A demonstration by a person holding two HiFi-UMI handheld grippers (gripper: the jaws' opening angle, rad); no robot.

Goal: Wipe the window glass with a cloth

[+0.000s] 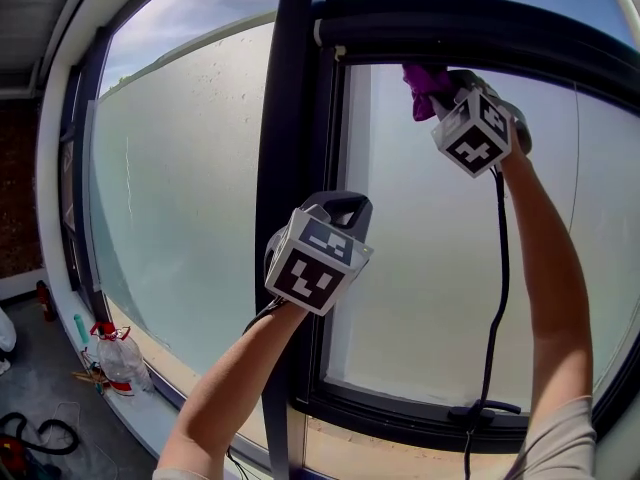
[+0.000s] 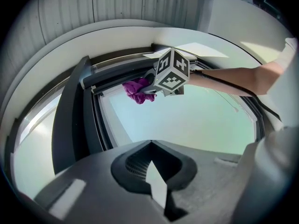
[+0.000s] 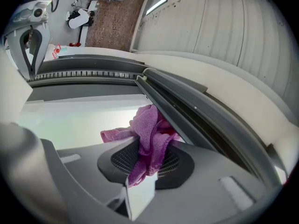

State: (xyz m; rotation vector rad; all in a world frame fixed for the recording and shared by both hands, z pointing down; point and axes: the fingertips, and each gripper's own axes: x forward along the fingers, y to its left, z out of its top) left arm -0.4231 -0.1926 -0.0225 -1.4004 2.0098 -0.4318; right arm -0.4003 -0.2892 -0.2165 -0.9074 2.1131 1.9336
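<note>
Right gripper (image 3: 142,171) jaws clamped on fuzzy purple cloth (image 3: 149,134), bunched against smooth frosted window glass (image 1: 420,258) at top corner, touching dark frame (image 1: 450,33). Left gripper (image 2: 156,181) jaws together, empty.

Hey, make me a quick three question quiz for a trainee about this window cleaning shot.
1. True or false: the left gripper holds the cloth.
2. The cloth is at the pane's: A) top corner, by the frame; B) middle; C) bottom edge.
3. Fill in: the cloth's colour is ____.
Key: 1 false, the right gripper clamps it; 2 A; 3 purple.
</note>
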